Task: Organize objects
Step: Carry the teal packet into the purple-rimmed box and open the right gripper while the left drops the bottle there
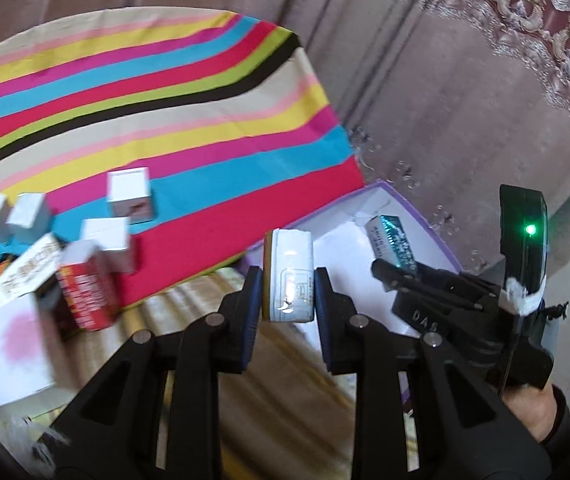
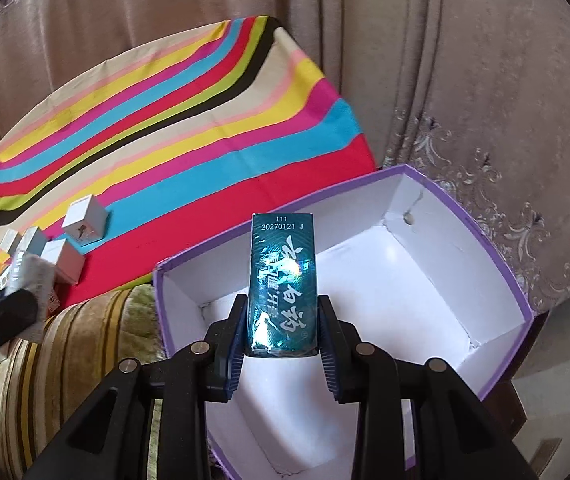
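My left gripper (image 1: 287,300) is shut on a small white box with a tan edge (image 1: 289,272), held above the near edge of the striped cloth. My right gripper (image 2: 281,332) is shut on a shiny teal box with white lettering (image 2: 283,280), held over the open purple carton with white inside (image 2: 405,280). In the left wrist view the right gripper (image 1: 397,276) shows at the right with the teal box (image 1: 393,240) over the same carton (image 1: 325,220). In the right wrist view, part of the left gripper's body (image 2: 1,316) shows at the left edge.
Several small white boxes (image 1: 129,196) and a red box (image 1: 85,292) lie clustered on the striped cloth (image 1: 165,120) at the left. A larger white box with a pink patch (image 1: 9,356) lies nearest. Striped upholstery (image 2: 85,340) sits between cloth and carton. Curtains (image 2: 445,80) hang behind.
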Available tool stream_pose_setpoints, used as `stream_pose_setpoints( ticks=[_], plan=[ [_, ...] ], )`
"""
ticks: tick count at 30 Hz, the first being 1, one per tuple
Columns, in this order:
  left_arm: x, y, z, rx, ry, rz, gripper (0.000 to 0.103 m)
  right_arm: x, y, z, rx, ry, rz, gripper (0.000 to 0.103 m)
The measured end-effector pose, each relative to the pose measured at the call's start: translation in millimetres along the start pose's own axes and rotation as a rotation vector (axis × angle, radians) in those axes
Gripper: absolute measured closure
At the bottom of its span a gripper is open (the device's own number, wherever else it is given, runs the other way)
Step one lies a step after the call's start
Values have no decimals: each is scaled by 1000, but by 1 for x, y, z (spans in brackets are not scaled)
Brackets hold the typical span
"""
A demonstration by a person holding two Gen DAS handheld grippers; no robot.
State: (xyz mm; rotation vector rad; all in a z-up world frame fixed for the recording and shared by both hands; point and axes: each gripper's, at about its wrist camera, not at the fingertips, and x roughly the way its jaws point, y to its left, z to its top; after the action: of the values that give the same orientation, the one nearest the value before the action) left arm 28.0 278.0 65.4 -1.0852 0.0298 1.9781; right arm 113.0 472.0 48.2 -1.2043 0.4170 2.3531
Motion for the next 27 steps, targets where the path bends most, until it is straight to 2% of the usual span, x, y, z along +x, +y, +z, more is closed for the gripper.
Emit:
stream_pose_setpoints(
  ticks=[6,7,9,11,15,17,19,22,24,27],
  plan=[
    [21,-17,7,21,13,-59,73,-6,-16,-2,55,-17,-1,68],
    [23,-20,9,21,16,-79,70,-7,-18,-2,62,-18,-1,68],
    [24,-22,10,25,15,-82,55,-8,-22,-2,76,-18,8,67],
    [18,-24,9,38,-12,-71,34,-7,-25,-3,89,-16,21,65],
    [5,-23,9,55,-60,-69,30,-9,-26,-4,94,-24,36,58],
    [2,-24,10,58,-78,-48,26,-11,-24,-3,88,-31,47,58],
    [-6,-25,10,67,-96,13,25,-13,-21,-1,81,-30,71,57],
    [-19,-25,9,63,-136,119,24,-16,-13,-1,57,-37,61,57],
    [-28,-23,6,55,-155,155,21,-18,-10,-1,48,-38,71,57],
    [-41,-23,-2,108,-215,220,16,-21,-4,0,42,-26,38,51]
  ],
)
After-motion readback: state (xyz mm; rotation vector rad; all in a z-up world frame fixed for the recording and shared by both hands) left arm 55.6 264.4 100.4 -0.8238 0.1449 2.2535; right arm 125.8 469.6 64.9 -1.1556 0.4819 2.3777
